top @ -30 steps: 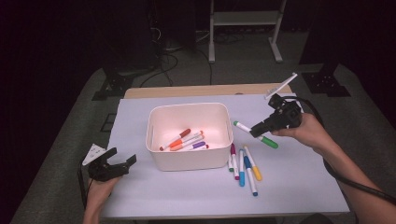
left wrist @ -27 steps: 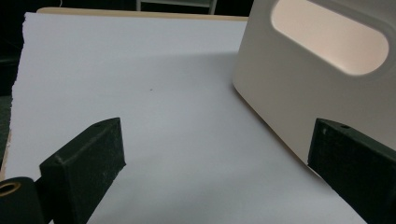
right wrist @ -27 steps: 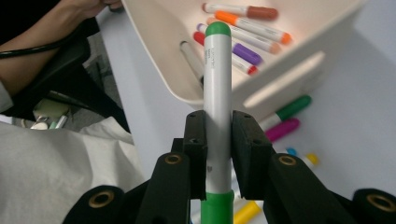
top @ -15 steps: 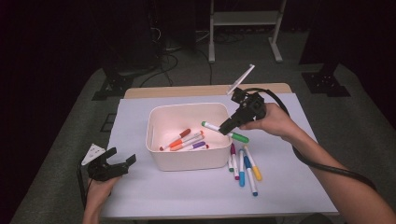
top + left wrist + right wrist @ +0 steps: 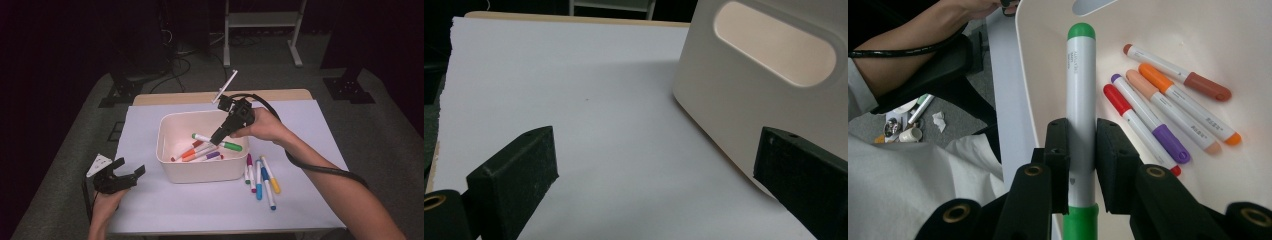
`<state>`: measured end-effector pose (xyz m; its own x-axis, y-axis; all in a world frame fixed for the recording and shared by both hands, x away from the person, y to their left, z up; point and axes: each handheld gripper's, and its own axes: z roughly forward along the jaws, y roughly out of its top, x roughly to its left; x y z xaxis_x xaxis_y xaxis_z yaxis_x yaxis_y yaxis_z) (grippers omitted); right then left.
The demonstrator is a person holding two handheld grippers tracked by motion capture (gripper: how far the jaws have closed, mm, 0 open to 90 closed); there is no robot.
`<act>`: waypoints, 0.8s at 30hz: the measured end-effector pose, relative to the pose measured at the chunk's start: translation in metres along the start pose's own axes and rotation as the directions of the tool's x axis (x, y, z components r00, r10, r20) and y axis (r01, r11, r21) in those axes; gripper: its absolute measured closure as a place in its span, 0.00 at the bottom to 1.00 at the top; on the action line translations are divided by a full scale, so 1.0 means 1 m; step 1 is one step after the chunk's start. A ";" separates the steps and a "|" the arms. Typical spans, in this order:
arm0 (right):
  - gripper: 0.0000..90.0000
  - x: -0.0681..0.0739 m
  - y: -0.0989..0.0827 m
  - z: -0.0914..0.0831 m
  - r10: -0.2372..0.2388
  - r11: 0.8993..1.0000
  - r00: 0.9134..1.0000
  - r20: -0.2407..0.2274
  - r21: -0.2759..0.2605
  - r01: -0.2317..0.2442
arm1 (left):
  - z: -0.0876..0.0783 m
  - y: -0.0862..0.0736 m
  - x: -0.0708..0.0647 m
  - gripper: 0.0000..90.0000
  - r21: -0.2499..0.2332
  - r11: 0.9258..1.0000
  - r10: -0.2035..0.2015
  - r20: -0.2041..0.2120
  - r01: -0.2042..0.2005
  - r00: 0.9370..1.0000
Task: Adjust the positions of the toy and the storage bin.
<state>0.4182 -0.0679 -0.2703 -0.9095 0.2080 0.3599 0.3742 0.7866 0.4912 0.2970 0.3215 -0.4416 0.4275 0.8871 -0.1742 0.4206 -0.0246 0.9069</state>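
My right gripper [image 5: 220, 137] [image 5: 1081, 142] is shut on a green-capped white marker [image 5: 217, 142] [image 5: 1081, 107], which hangs level over the right part of the white bin [image 5: 168, 165] [image 5: 1028, 60]. Several markers [image 5: 198, 152] [image 5: 1168, 107] in red, orange, peach and purple lie on the bin's floor. More markers [image 5: 260, 176] lie on the white sheet just right of the bin. My left gripper [image 5: 127, 175] [image 5: 654, 175] rests at the sheet's near left corner, open, with nothing between its jaws; the bin's handle wall [image 5: 774, 65] stands ahead of it on the right.
A white sheet [image 5: 300, 120] [image 5: 574, 95] covers the wooden table [image 5: 280, 94]. A black cable [image 5: 320, 169] trails from the right gripper along the forearm. Dark stands and cables sit on the floor behind the table.
My right gripper has carried the green marker leftward, from the sheet right of the bin to above the bin's inside. The left gripper has stayed put.
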 end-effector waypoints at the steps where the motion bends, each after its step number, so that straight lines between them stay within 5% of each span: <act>1: 0.84 -0.002 0.002 0.003 -0.002 1.000 1.000 -0.005 0.004 0.002 | 0.000 0.000 0.000 0.03 0.001 1.000 0.000 0.001 0.000 1.000; 16: 0.84 -0.018 0.017 0.064 -0.016 0.992 0.999 -0.041 0.123 0.021 | 0.000 0.001 0.001 0.03 -0.003 1.000 0.006 0.003 -0.006 1.000; 24: 0.84 -0.019 0.019 0.083 -0.008 0.985 0.999 -0.039 0.169 0.014 | 0.000 0.001 0.001 0.03 -0.003 1.000 0.007 0.003 -0.007 1.000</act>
<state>0.4275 -0.0084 -0.3337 -0.9046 0.1790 0.3869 0.3252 0.8765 0.3550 0.2979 0.3220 -0.4410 0.4324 0.8856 -0.1692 0.4150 -0.0289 0.9094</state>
